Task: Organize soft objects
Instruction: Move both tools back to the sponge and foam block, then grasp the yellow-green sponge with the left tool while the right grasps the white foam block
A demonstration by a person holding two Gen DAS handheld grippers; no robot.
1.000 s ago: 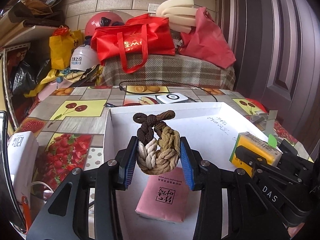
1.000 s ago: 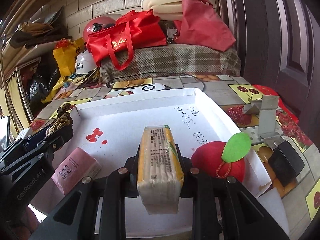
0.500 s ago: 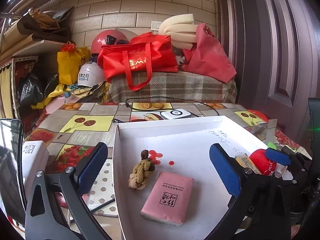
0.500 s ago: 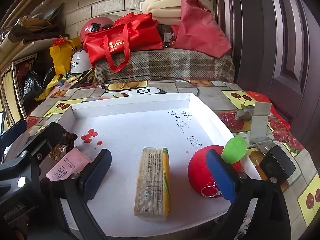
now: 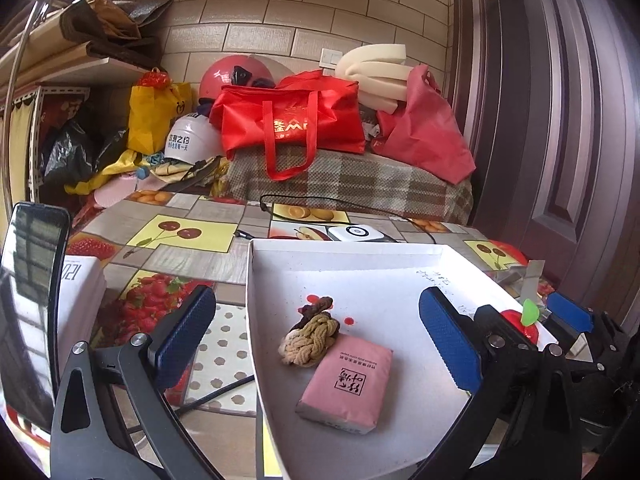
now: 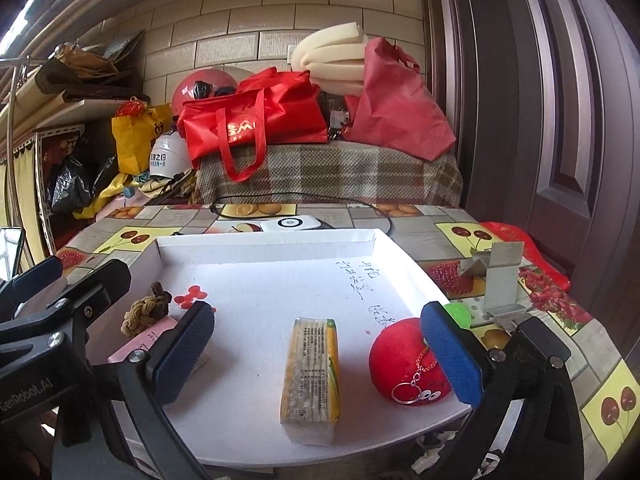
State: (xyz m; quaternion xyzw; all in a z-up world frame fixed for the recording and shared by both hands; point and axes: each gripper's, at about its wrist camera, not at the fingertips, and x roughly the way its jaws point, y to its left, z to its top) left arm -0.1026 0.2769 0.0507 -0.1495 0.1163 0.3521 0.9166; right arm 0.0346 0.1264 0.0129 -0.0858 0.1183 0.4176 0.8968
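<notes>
left tool [image 5: 316, 340]: hanging wide open with nothing gripped; the rope knot [image 5: 308, 340] and pink tissue pack [image 5: 346, 388] are lying free between its pads, low in the tray.

right tool [image 6: 316, 354]: jaws are opening the last bit, nothing pinched; the yellow tissue pack [image 6: 311, 376] is sitting loose between them on the white tray [image 6: 264, 250].

red plush apple [image 6: 408, 364]: resting right at the tray's near right edge, looking like it's touching the right pad, its keyring dangling at the front.

risk 1: honestly that apple is looking sketchy, any sideways swing of the right tool is probably nudging it off onto the tabletop [image 6: 452, 224].

risk 2: the knot is leaning on the pink pack, so grabbing either one is likely dragging the other along.

risk 3: the two tools are sitting close, so they're risking a bump if both reach inward.
</notes>
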